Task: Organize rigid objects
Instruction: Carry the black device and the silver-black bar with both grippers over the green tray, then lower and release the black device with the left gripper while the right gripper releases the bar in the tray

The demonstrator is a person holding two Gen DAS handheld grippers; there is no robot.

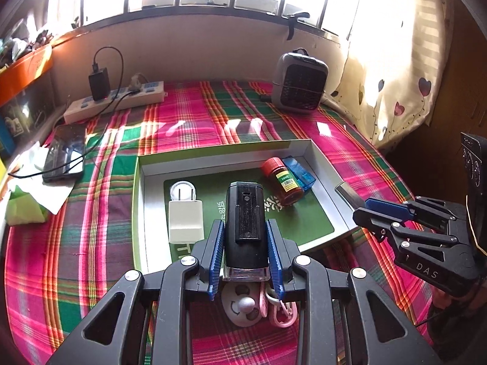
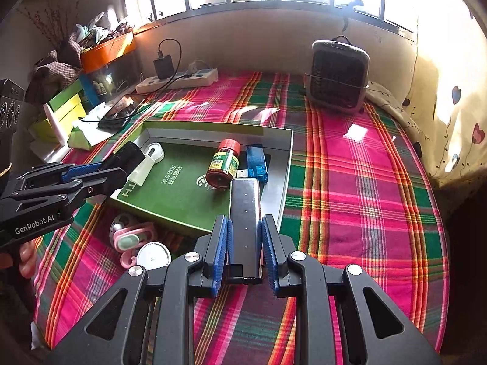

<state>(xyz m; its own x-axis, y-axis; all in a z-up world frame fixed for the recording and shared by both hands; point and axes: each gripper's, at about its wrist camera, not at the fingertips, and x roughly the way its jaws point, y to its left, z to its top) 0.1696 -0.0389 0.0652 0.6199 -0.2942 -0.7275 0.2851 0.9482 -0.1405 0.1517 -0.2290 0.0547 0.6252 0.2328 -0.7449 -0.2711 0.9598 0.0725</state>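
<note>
Over the box [image 1: 322, 164], at 12 o'clock from both grippers:
Left gripper [image 1: 245, 255]: held black device [image 1: 245, 219].
Right gripper [image 2: 245, 249]: held dark bar [image 2: 245, 213].

Both grippers' fingers [image 1: 217, 252] [image 2: 269, 249] clamped, pointing steeply downward.

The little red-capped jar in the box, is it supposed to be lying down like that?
It looks tipped over. The red-capped jar lies on its side in the shallow box, leaning against the blue case, instead of standing on its base. Nothing seems spilled; the cap is on. The white plug lies flat too.
</note>
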